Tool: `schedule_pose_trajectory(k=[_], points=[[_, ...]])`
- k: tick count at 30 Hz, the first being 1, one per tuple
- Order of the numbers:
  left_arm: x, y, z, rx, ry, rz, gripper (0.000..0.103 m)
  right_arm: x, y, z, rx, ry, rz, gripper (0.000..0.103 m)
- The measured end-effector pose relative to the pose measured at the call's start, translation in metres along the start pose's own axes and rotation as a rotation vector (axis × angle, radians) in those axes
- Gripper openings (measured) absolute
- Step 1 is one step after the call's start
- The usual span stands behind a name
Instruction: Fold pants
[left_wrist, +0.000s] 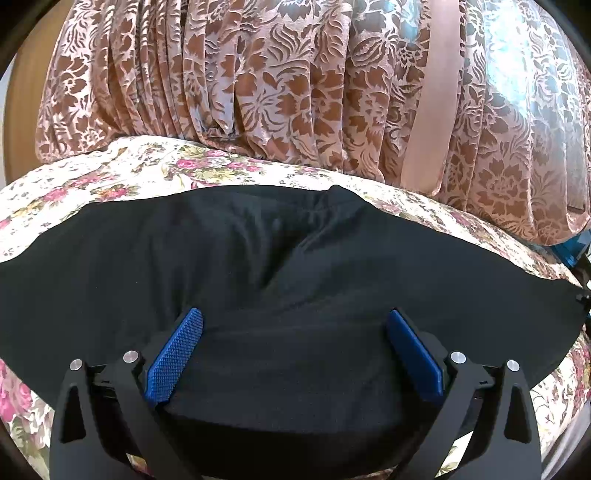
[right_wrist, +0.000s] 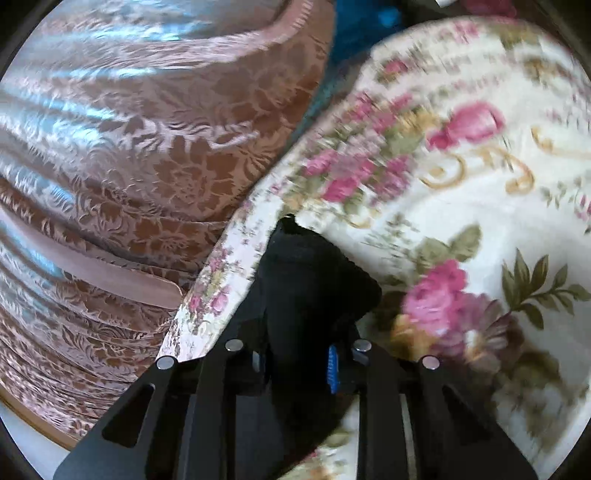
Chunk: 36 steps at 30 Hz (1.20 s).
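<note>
Nearest the left wrist camera, the left gripper (left_wrist: 293, 325) stands with its jaws spread wide, the blue pads (left_wrist: 173, 360) well apart and pressing on nothing. Between and under them lies the pants (left_wrist: 295, 266), a dark cloth spread broad across the floral sheet (left_wrist: 122, 166); a thicker folded band of it runs just in front of the fingers (the pads flank it without squeezing it). Beyond the cloth's far edge the sheet shows in a pale strip, and behind that hangs a brown patterned curtain (left_wrist: 280, 92) in pleats, with a plain pink band down its right part. At the far right edge a bit of teal shows, too small to name.

In the right wrist view, the right gripper (right_wrist: 297, 363) is nearly closed, its jaws narrowed onto a bunch of the pants (right_wrist: 310, 288), which rises dark and crumpled from between the fingers. One blue pad (right_wrist: 332, 369) peeks out at the cloth's right side; the other is hidden behind the fabric. The cloth seems lifted a little off the sheet (right_wrist: 461, 184), though blur makes that hard to judge. Past it the sheet spreads to the right, and the curtain (right_wrist: 147, 147) fills the left.
</note>
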<state>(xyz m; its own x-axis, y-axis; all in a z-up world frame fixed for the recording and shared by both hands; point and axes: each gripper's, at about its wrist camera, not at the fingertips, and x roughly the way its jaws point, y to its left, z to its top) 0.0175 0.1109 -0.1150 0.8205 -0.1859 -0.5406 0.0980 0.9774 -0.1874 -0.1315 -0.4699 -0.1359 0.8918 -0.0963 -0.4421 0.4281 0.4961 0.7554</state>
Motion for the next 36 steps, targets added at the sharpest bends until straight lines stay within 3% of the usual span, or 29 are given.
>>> schedule_pose_trajectory(k=[9,19,26,32,36], points=[[0.0,0.001,0.0,-0.01,-0.004,-0.009,0.099,-0.017,0.079,-0.021,-0.186,-0.057,-0.047,0.021],[0.0,0.001,0.0,-0.002,0.001,0.0,0.099,-0.029,0.161,-0.071,-0.414,-0.09,0.026,0.021],[0.001,0.001,0.0,0.001,0.005,0.008,0.099,-0.02,0.221,-0.121,-0.545,-0.02,0.161,0.022],[0.001,0.001,0.0,0.0,0.005,0.008,0.099,-0.003,0.262,-0.185,-0.702,0.099,0.273,0.024],[0.001,0.001,-0.001,0.0,0.005,0.008,0.099,0.008,0.273,-0.225,-0.811,0.159,0.298,0.025]])
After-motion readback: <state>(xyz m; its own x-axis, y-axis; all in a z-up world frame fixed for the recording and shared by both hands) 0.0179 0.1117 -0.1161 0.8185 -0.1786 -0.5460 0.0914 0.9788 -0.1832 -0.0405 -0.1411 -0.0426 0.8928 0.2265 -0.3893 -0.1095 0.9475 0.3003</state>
